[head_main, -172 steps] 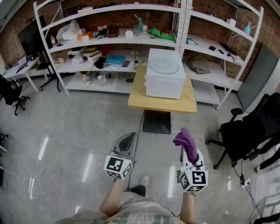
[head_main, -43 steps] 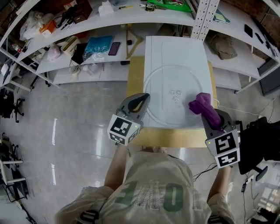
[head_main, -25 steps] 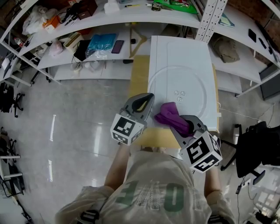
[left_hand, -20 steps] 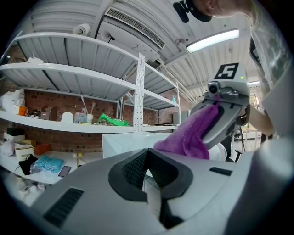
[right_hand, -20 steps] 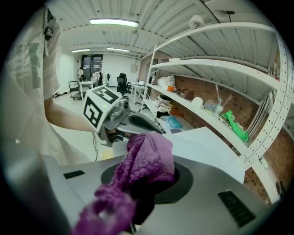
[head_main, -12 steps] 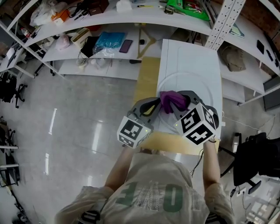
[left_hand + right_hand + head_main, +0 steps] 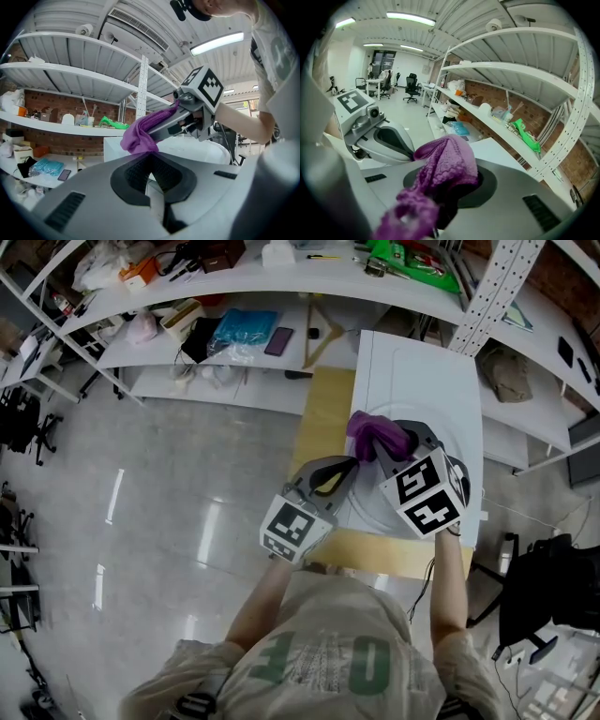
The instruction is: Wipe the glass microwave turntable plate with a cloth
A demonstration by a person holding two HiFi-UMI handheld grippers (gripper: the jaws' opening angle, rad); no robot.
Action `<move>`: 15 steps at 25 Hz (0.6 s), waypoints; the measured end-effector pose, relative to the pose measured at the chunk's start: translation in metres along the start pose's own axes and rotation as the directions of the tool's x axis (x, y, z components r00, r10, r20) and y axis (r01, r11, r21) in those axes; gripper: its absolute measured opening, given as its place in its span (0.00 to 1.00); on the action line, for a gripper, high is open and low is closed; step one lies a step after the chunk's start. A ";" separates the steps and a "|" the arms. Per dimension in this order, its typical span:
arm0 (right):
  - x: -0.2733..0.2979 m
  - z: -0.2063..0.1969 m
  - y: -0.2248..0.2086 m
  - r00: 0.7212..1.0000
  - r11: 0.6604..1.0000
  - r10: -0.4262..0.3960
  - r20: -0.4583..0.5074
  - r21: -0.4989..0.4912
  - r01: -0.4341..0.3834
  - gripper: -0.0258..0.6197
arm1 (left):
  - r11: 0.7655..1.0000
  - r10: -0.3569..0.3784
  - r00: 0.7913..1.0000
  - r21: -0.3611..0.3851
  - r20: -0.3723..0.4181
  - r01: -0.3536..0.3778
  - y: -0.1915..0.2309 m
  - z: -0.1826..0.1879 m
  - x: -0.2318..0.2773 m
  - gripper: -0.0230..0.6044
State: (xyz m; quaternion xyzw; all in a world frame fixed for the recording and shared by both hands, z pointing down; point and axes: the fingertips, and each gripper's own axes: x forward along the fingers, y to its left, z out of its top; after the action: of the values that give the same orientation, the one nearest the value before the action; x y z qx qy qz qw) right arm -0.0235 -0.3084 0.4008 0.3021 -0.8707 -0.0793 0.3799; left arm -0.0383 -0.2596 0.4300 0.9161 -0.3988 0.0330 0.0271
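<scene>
The glass turntable plate (image 7: 367, 505) lies on top of a white microwave (image 7: 422, 371); both grippers cover most of it. My right gripper (image 7: 373, 439) is shut on a purple cloth (image 7: 376, 432), held over the plate's left part. In the right gripper view the cloth (image 7: 446, 165) bulges out of the jaws and hides the plate. My left gripper (image 7: 348, 465) is shut with nothing in it, at the plate's near-left edge, just below the cloth. In the left gripper view the cloth (image 7: 139, 134) hangs right ahead of the jaws, with the plate (image 7: 199, 146) behind.
The microwave stands on a small yellow-topped table (image 7: 326, 413). White shelving (image 7: 234, 343) full of loose items runs behind and to the left. A black office chair (image 7: 553, 587) stands at the right, on a shiny grey floor (image 7: 169, 521).
My right gripper has carried the cloth from the plate's right side across to its left, next to the left gripper. The left gripper stayed at the near-left edge.
</scene>
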 end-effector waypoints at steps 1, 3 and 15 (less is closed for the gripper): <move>-0.002 0.001 -0.008 1.000 0.999 -0.028 0.011 0.020 0.027 0.13 | 1.000 -0.001 1.000 -0.003 0.000 0.001 0.000 0.000 0.000 0.04; -0.004 0.002 -0.027 0.995 0.995 -0.094 0.020 0.046 0.093 0.13 | 1.000 -0.002 1.000 -0.010 0.003 0.002 0.000 0.002 -0.001 0.04; -0.003 -0.019 0.002 0.998 0.999 -0.032 -0.054 -0.033 0.030 0.13 | 1.000 -0.003 1.000 -0.012 0.015 0.003 0.000 0.002 -0.002 0.04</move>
State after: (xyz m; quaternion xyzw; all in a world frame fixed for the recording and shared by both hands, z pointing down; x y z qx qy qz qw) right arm -0.0096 -0.3031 0.4131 0.3116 -0.8538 -0.0909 0.4069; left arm -0.0396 -0.2584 0.4278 0.9167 -0.3977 0.0236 0.0296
